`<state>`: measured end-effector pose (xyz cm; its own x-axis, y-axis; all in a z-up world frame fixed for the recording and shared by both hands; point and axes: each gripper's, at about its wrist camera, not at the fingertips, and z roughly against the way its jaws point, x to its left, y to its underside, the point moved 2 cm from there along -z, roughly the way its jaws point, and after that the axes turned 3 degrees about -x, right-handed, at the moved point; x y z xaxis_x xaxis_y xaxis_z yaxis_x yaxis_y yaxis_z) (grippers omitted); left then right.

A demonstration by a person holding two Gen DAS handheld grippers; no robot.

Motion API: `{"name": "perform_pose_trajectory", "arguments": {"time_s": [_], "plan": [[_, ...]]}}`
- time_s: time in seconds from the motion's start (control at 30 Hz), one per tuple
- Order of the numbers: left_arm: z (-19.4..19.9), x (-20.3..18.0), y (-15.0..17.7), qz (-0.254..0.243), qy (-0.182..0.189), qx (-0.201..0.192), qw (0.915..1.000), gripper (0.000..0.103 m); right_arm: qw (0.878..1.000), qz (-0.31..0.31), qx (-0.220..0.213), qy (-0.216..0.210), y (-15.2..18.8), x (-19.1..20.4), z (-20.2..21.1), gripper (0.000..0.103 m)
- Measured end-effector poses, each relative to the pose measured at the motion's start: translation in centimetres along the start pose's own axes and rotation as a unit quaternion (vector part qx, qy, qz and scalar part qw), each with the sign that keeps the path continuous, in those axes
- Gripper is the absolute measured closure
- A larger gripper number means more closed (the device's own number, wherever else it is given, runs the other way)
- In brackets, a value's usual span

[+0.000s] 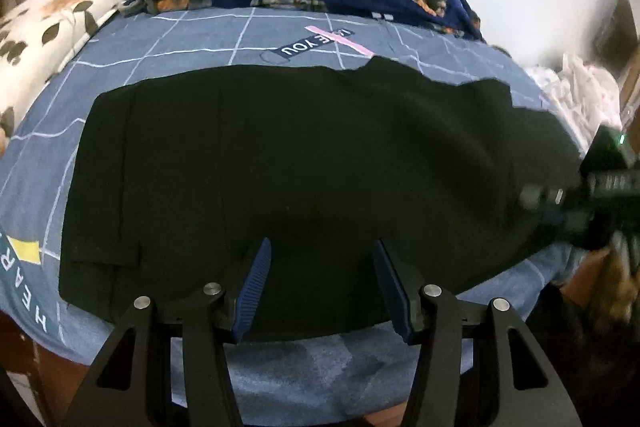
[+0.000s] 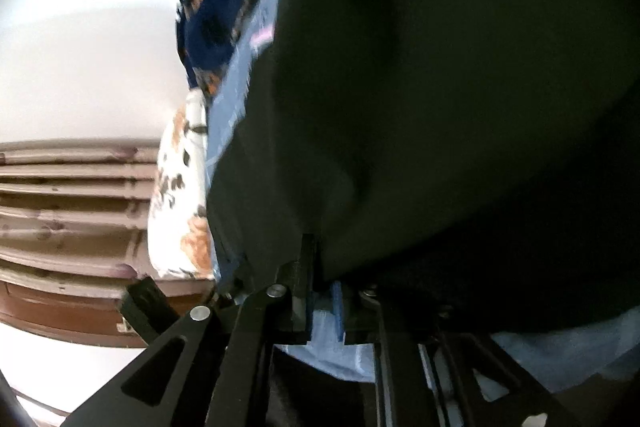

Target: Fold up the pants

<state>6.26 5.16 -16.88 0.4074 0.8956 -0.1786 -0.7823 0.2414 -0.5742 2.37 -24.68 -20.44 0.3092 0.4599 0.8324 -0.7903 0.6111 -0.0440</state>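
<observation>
Lying folded across the bed [image 1: 168, 39], the black pants [image 1: 280, 155] are pinched at one edge by the right tongs [image 2: 320, 267]; the left tongs [image 1: 320, 259] hang spread and empty above the near hem. A slackened pinch would likely let the raised layer slump and crease. No containers are seen.

The right gripper [image 1: 592, 195] is smeared by blur at the left wrist view's right edge, its fingertips indistinct. In the right wrist view the black pants [image 2: 440, 107] cover its fingertips and most of the bed; the dog-print blanket [image 2: 208, 7] is blurred.
</observation>
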Motion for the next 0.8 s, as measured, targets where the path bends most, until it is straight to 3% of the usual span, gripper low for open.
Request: {"name": "perform_pose_trajectory", "arguments": {"time_s": [0.23, 0.33, 0.47, 0.57, 0.67, 0.73, 0.8], "plan": [[-0.2, 0.2, 0.3, -0.004, -0.001, 0.001, 1.0, 0.048, 0.99, -0.047, -0.132, -0.017, -7.4, -4.3, 7.8, 0.091], [-0.3, 0.1, 0.4, -0.008, -0.005, 0.001, 1.0, 0.048, 0.977, -0.067, -0.203, -0.005, -11.6, -7.6, 12.7, 0.091], [-0.4, -0.2, 0.3, -0.008, -0.01, 0.001, 0.9999, 0.048, 0.96, -0.089, -0.267, 0.015, -15.7, -11.4, 17.7, 0.089], [-0.4, -0.3, 0.3, -0.009, -0.014, 0.003, 0.9999, 0.048, 0.945, -0.107, -0.306, 0.037, -18.0, -14.4, 20.7, 0.091], [-0.5, -0.2, 0.1, -0.005, -0.014, 0.006, 0.9999, 0.048, 0.937, -0.126, -0.326, 0.022, -19.0, -16.8, 22.3, 0.103], [-0.5, -0.2, 0.1, -0.008, -0.017, 0.006, 0.9998, 0.048, 0.938, -0.126, -0.321, 0.009, -19.5, -17.3, 22.7, 0.103], [-0.6, -0.4, 0.2, -0.011, -0.021, 0.005, 0.9997, 0.048, 0.94, -0.11, -0.321, 0.027, -19.8, -16.7, 23.0, 0.1]]}}
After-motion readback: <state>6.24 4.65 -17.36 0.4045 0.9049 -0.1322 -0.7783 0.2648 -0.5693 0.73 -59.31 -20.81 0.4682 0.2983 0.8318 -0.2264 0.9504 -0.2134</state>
